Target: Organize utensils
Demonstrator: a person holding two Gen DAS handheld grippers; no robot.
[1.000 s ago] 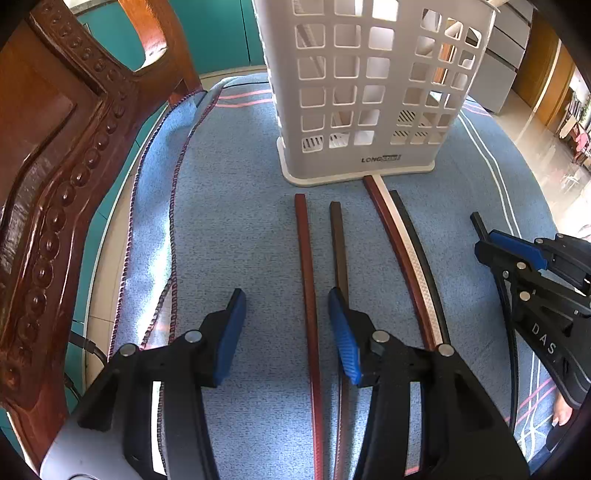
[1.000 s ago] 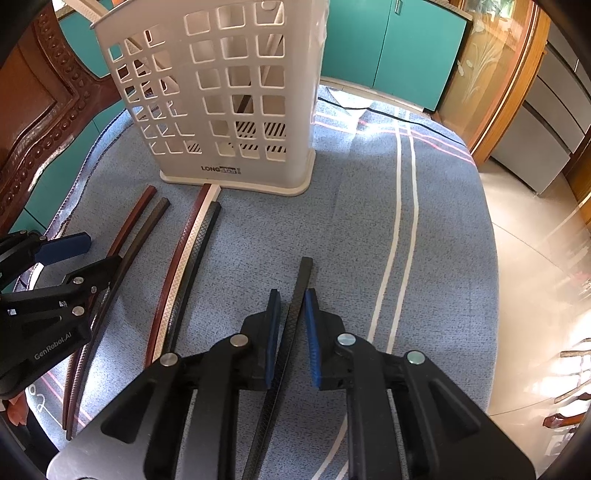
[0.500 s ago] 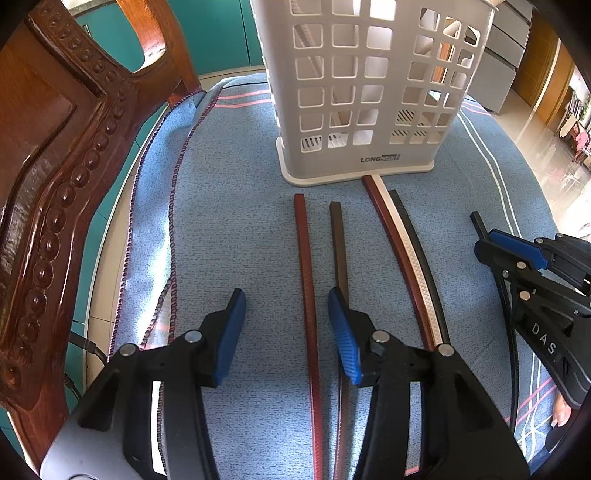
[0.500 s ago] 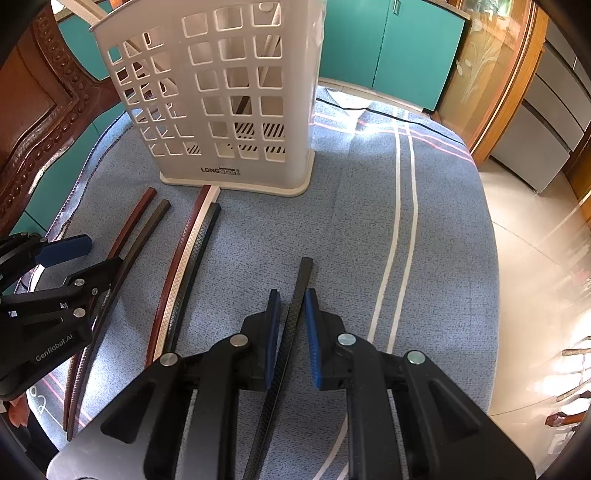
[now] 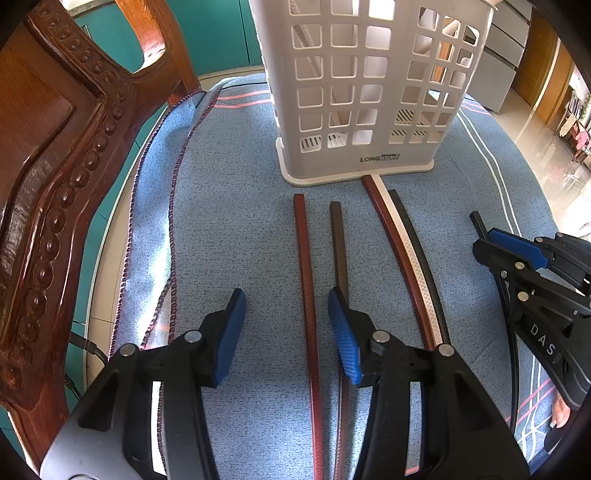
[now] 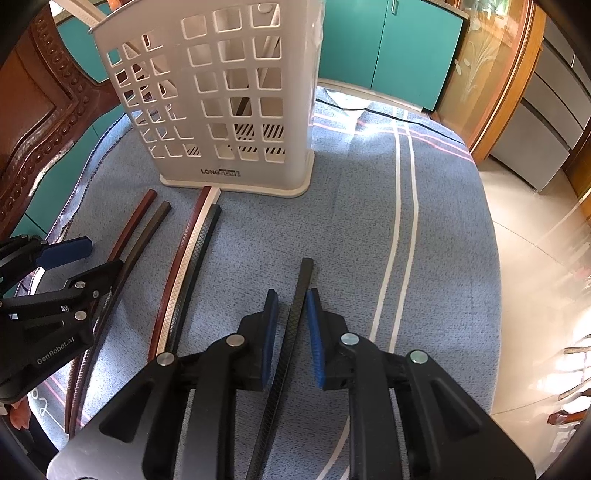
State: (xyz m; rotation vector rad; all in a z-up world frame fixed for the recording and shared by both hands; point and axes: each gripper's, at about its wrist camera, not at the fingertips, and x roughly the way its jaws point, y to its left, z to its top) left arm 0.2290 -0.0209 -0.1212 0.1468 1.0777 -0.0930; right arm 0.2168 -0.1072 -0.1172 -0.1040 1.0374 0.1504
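Observation:
Several chopsticks lie on the blue cloth (image 5: 229, 221) in front of a white lattice basket (image 5: 369, 92). My left gripper (image 5: 286, 299) is open just above the cloth. A red-brown chopstick (image 5: 304, 258) runs between its jaws, and a dark brown chopstick (image 5: 338, 240) passes under its right finger. To their right a red, a white and a black chopstick (image 5: 402, 240) lie side by side. My right gripper (image 6: 292, 295) straddles a lone black chopstick (image 6: 306, 266) lying on the cloth. Its pads stand close on both sides, with a slim gap on the left.
A carved wooden chair back (image 5: 55, 184) rises close at the left. The basket (image 6: 221, 92) holds a few sticks, one white stick (image 6: 77, 7) poking out of the top. The table's rounded edge (image 6: 491, 295) drops to a tiled floor on the right.
The right gripper's jaws stand a touch wider around the black chopstick. Both hands and all the chopsticks lie where they were.

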